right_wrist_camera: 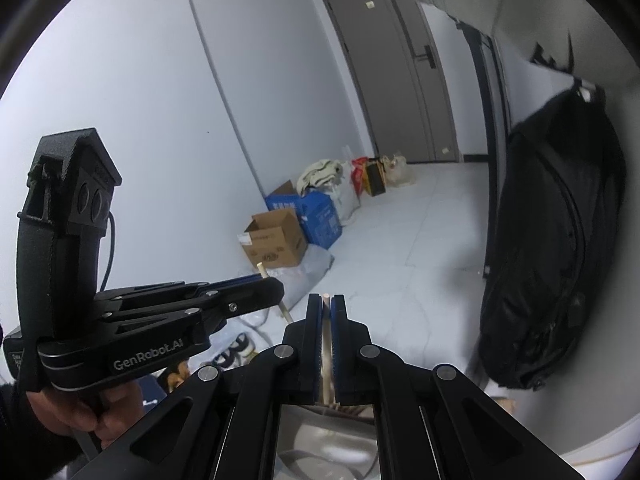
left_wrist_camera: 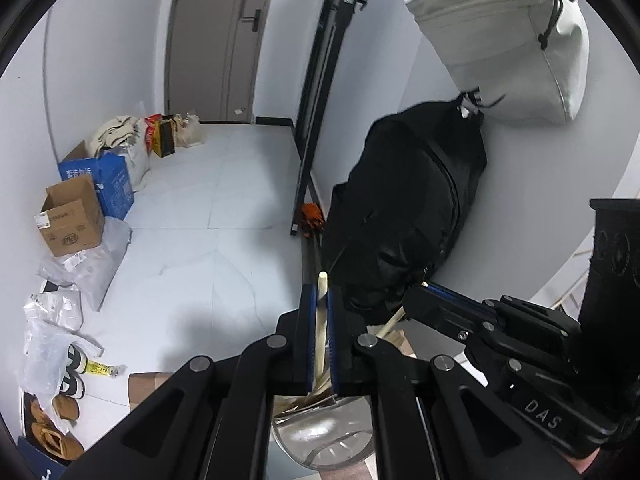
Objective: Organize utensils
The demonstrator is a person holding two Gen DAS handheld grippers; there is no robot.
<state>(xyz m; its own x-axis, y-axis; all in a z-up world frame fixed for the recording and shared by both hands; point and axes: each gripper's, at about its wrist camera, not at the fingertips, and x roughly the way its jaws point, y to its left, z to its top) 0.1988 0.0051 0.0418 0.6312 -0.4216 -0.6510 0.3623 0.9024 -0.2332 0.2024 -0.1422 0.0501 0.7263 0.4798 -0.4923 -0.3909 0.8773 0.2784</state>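
Here, left gripper (left_wrist_camera: 319,300) clamped on a wooden stick (left_wrist_camera: 321,328), right gripper (right_wrist_camera: 327,304) clamped on another wooden stick (right_wrist_camera: 327,344)

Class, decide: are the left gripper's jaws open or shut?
Shut. The left gripper has its blue pads clamped against a wooden stick.

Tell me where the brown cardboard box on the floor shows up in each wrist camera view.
Left wrist view: the brown cardboard box sits at the left edge, against the wall, in front of the blue box.
Right wrist view: the same box is near centre, just left of the blue box.
Shared landmark: the grey door.
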